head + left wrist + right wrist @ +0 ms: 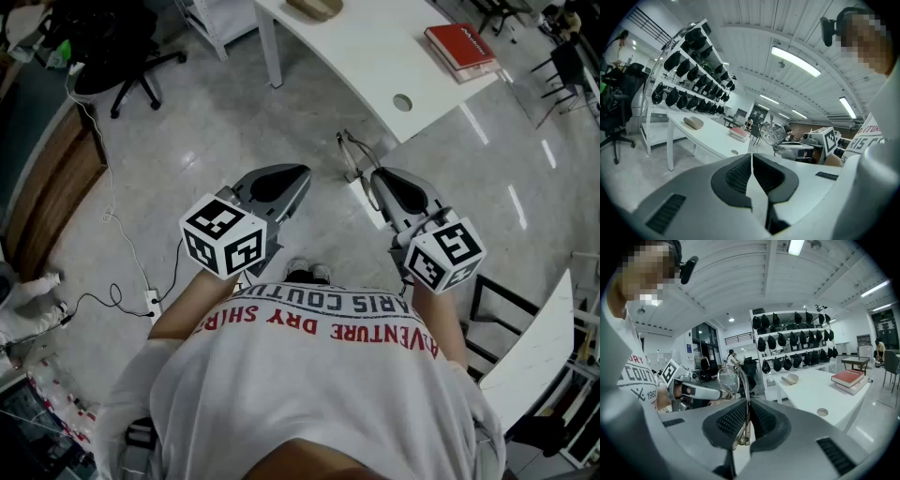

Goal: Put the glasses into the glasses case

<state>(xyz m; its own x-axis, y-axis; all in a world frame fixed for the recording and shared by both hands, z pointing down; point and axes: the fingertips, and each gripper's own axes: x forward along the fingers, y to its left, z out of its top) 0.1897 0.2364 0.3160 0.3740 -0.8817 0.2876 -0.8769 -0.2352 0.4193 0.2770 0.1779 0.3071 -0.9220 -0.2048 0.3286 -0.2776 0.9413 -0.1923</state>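
Note:
My right gripper is shut on a folded temple of the thin wire-framed glasses, which stick up above its jaws. In the head view the glasses hang over the floor ahead of the right gripper. The left gripper is shut with nothing between its pads, and it is held level with the right one, a little apart. The tan glasses case lies on the white table ahead, far from both grippers. From the left gripper view I see the glasses and the case.
A red book lies near the table's right end, and a round cable hole is near its front edge. Behind the table stands a rack of black bags. An office chair and floor cables are at the left.

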